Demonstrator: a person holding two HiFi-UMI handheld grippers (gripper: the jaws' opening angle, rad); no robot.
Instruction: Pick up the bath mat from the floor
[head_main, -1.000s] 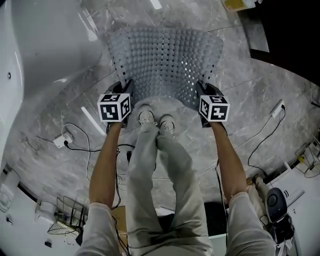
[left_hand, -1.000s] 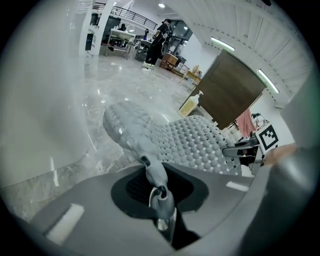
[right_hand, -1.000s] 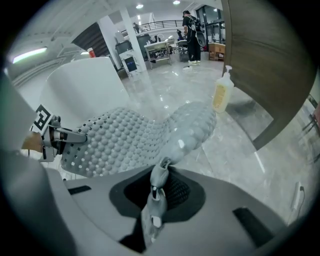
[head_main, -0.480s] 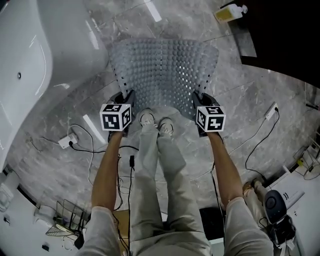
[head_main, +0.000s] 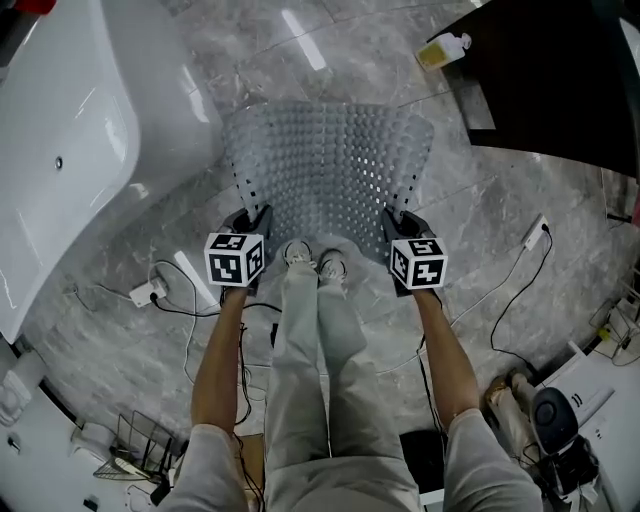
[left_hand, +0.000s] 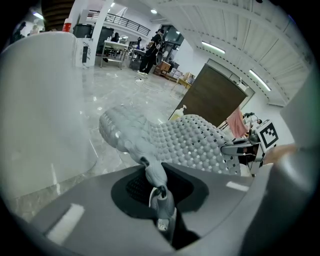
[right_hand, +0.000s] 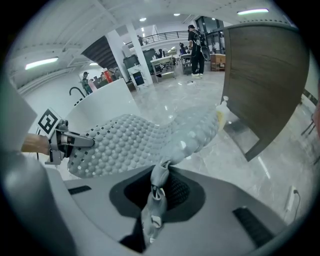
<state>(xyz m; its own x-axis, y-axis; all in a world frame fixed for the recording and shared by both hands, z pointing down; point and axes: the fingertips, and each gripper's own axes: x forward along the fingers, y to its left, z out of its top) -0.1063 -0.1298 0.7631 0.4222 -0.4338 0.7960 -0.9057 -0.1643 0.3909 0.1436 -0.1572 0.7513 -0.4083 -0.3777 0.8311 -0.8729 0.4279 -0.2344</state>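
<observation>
A grey bath mat (head_main: 330, 165) with rows of bumps and small holes hangs stretched between my two grippers, its far edge sagging toward the marble floor. My left gripper (head_main: 252, 218) is shut on the mat's near left corner. My right gripper (head_main: 396, 216) is shut on the near right corner. In the left gripper view the bath mat (left_hand: 180, 137) runs out from the pinched corner at my left gripper (left_hand: 152, 175), with the other gripper at its far side. In the right gripper view the bath mat (right_hand: 145, 137) spreads leftward from my right gripper (right_hand: 161, 177).
A white bathtub (head_main: 70, 150) stands at the left. A dark cabinet (head_main: 560, 80) is at the upper right, with a soap bottle (head_main: 442, 50) beside it. Cables and a power strip (head_main: 150, 293) lie on the floor. The person's shoes (head_main: 316, 258) are just below the mat.
Both grippers have risen with the mat, so more floor, the tub and the cabinet show around it. The grips on the two corners are unchanged.
</observation>
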